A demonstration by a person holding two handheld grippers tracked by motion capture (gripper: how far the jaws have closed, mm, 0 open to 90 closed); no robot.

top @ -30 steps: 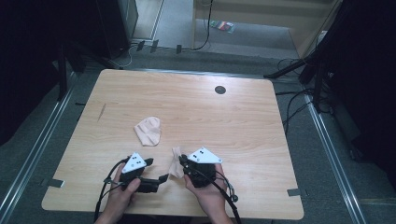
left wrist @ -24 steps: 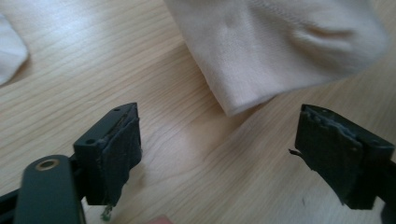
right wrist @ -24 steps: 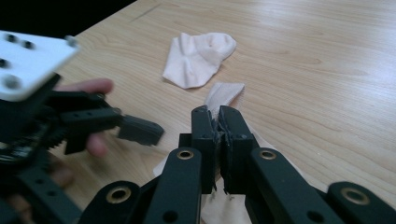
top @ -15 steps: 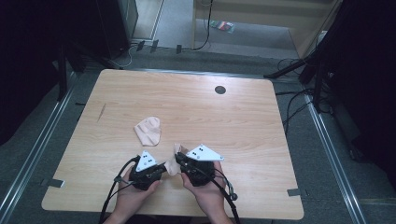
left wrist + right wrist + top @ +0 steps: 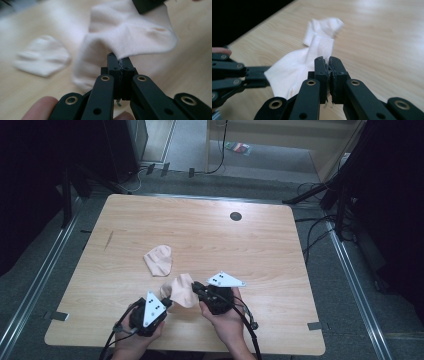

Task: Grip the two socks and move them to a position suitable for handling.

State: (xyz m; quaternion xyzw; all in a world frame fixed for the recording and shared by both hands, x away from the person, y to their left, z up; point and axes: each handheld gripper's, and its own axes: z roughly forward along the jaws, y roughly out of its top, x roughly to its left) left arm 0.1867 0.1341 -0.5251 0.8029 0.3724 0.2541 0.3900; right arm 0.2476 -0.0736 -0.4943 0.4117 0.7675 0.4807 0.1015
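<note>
I hold one pale sock (image 5: 182, 290) stretched between both tools near the table's (image 5: 260, 250) front edge. The left gripper (image 5: 119, 62) is pressed together on one edge of it; the right gripper (image 5: 329, 65) pinches the opposite edge. Risk: each bite takes only a thin margin of fabric, so uneven pulling could slip it free. The second sock (image 5: 158, 259) lies just beyond and could be snagged.
</note>
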